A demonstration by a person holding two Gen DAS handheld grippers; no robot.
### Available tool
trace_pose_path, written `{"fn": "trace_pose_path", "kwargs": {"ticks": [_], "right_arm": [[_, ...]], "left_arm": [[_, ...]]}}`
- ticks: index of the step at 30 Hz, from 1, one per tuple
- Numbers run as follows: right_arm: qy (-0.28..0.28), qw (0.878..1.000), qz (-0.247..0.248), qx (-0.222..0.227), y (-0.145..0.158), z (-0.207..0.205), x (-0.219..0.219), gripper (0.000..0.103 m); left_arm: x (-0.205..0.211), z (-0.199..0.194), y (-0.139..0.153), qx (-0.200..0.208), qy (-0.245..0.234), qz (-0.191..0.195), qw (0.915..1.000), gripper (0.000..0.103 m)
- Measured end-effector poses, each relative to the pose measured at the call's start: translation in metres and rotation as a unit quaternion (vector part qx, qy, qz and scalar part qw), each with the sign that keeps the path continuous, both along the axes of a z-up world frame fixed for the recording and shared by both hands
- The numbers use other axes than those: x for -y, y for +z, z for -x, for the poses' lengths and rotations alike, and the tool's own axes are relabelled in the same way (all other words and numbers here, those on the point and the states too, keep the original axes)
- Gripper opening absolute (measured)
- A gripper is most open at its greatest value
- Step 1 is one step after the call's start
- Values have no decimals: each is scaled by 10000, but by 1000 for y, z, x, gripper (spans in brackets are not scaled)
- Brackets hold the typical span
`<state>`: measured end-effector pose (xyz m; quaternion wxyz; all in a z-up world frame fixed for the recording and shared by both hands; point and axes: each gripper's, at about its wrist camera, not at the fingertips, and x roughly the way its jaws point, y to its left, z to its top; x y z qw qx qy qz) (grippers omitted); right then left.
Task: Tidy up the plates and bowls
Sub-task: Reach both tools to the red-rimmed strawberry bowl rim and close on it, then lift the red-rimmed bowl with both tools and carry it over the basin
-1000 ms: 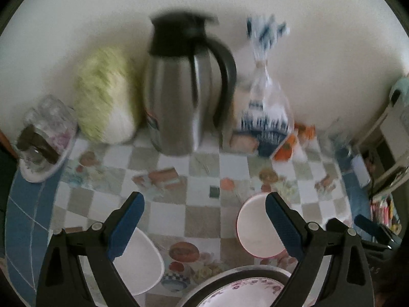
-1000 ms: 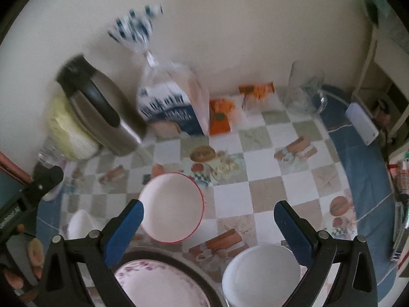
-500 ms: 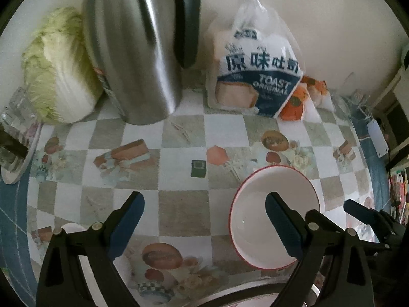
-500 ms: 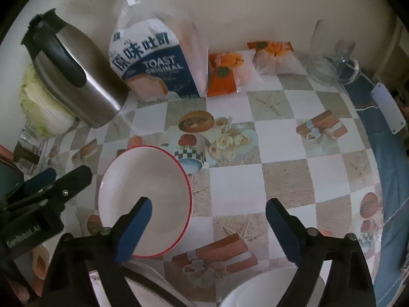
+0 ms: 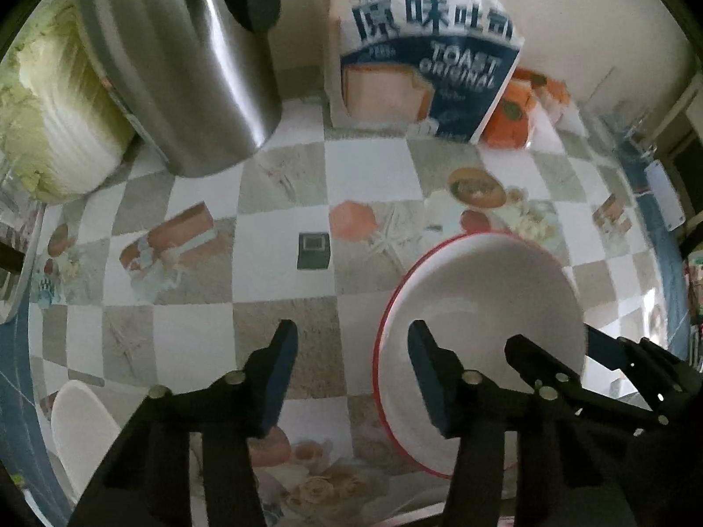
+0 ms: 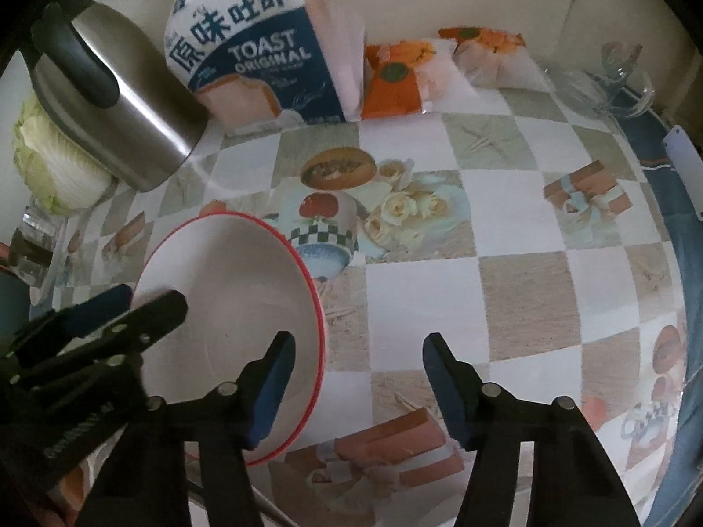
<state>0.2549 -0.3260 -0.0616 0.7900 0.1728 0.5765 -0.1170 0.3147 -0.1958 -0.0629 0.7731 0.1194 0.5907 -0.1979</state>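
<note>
Two grips, one bowl: both my tools straddle opposite edges of the red-rimmed bowl (image 5: 483, 307), so I judge a two-sided lift is coming.
Bowl: upright on the checked surface (image 5: 197, 333), well in front of the toast bag (image 5: 422, 66) and steel jug (image 5: 184, 66), with bare room around it.
Left gripper (image 5: 351, 351): jaws part-spread and just been closing; the rim runs between them, one pad inside the bowl, one outside, neither yet pressing that I can see.
Right gripper (image 6: 358, 364): the same on the other edge, jaws half-spread, just been closing, rim between, no pinch yet.
Why both: a wide, shallow bowl would tip from one edge.
Neighbours: a white dish (image 5: 83, 430) waits at my near left; cabbage (image 5: 48, 105) sits by the jug.
</note>
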Motion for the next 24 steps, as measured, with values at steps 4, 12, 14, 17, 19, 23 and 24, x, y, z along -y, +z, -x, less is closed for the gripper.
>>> {"fn": "trace_pose_path", "kwargs": {"ticks": [4, 12, 14, 17, 19, 23, 24], "right_arm": [[55, 9999, -95, -62, -9, -3, -3, 49], [171, 9995, -264, -8, -14, -6, -9, 25], [206, 9994, -270, -5, -13, -6, -11, 20], [233, 9994, -256, 14, -15, -7, -15, 18], [238, 9994, -252, 28, -14, -6, -15, 17], [201, 9995, -247, 74, -15, -6, -16, 16], [189, 9994, -267, 84, -16, -6, -16, 16]], "left_arm": [[2, 0, -9, -153, -20, 14, 9999, 34], [10, 6, -13, -192, -181, 80, 9996, 10], [10, 6, -13, -176, -182, 125, 9996, 9], [8, 7, -13, -150, -180, 223, 9995, 9], [5, 7, -12, -135, -179, 250, 9994, 9], [5, 9, -8, -72, -172, 292, 9994, 9], [6, 10, -5, -35, -184, 323, 9993, 9]]}}
